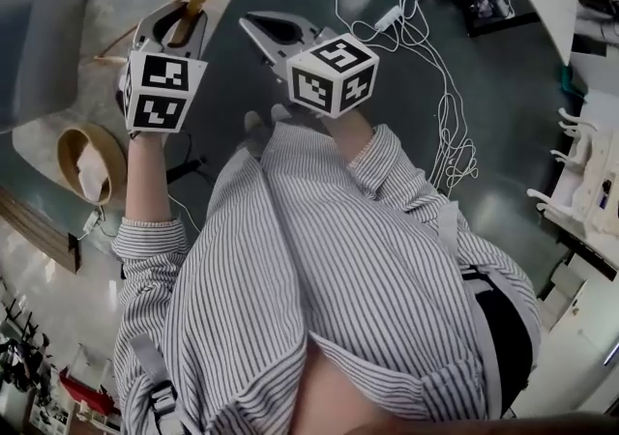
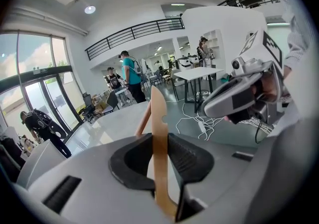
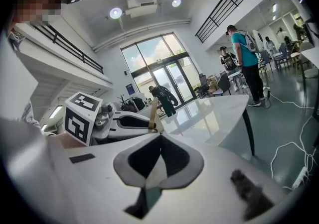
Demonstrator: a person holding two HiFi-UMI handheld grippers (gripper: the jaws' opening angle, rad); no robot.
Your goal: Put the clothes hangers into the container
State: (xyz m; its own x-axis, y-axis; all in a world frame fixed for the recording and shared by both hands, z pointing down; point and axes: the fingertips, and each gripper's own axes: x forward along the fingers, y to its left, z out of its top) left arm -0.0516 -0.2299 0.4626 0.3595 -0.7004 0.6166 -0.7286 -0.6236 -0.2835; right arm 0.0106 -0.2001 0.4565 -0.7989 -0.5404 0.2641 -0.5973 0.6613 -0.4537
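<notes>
Between the jaws of my left gripper stands a wooden clothes hanger, clamped firmly on its flat arm with the edge pointing up. My right gripper is closed, with nothing inside it. Further down on my left side lies the round wooden container, well apart from the hanger. I would bring the left gripper over its opening, tilt the hanger downward, and release only when it is inside the rim
</notes>
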